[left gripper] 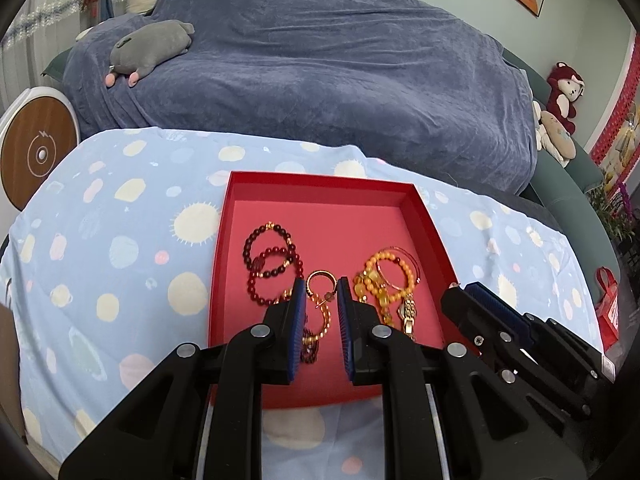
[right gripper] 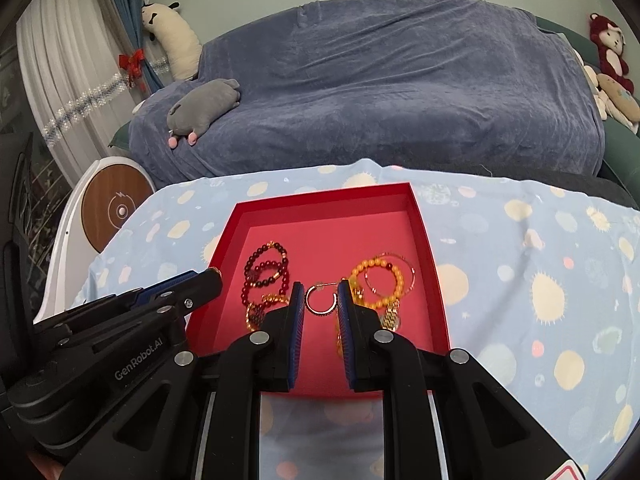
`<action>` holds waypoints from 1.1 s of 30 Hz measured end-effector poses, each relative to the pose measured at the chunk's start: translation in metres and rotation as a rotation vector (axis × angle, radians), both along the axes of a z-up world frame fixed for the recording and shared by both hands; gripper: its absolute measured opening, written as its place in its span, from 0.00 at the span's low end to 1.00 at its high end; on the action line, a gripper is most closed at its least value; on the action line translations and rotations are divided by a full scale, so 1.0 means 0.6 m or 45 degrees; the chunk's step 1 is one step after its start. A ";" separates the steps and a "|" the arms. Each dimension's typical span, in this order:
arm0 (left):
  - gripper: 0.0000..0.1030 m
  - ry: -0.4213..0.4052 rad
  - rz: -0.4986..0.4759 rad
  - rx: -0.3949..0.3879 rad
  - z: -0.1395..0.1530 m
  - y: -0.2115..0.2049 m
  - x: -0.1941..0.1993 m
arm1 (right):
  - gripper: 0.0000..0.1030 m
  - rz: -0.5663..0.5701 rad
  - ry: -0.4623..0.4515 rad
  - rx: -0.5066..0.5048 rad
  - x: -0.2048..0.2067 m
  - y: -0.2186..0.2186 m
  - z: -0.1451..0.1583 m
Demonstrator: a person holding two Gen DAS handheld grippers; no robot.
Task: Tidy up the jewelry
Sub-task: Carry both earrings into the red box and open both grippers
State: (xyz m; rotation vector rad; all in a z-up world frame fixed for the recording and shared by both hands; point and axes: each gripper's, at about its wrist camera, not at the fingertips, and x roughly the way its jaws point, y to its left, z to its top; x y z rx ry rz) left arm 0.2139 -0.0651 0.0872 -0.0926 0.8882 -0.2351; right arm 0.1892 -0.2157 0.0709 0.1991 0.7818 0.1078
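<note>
A shallow red tray (left gripper: pixel 320 184) (right gripper: pixel 328 200) lies on a blue patterned cloth and holds several pieces of jewelry. Dark red bead bracelets (left gripper: pixel 269 258) (right gripper: pixel 265 270) lie at its left. Yellow bead bracelets with a thin bangle (left gripper: pixel 390 276) (right gripper: pixel 380 282) and a gold watch (left gripper: pixel 408 314) (right gripper: pixel 391 315) lie at its right. A gold hoop (left gripper: pixel 319 282) (right gripper: pixel 320 300) lies in the middle. My left gripper (left gripper: pixel 321 286) is open above the hoop and a gold chain bracelet (left gripper: pixel 322 320). My right gripper (right gripper: pixel 319 288) is open and empty, its fingers either side of the hoop.
A sofa under a blue-grey blanket (left gripper: pixel 320 60) stands behind the table, with a grey plush toy (left gripper: pixel 150 50) on it. A round wood-faced device (left gripper: pixel 36 152) stands at the left. The right gripper's body (left gripper: pixel 520 336) is beside the tray's right edge, the left gripper's body (right gripper: pixel 120 320) at its left edge.
</note>
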 end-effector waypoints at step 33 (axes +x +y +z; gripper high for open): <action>0.16 0.086 0.011 0.053 -0.077 -0.044 0.211 | 0.16 0.001 0.128 0.039 0.220 -0.030 -0.078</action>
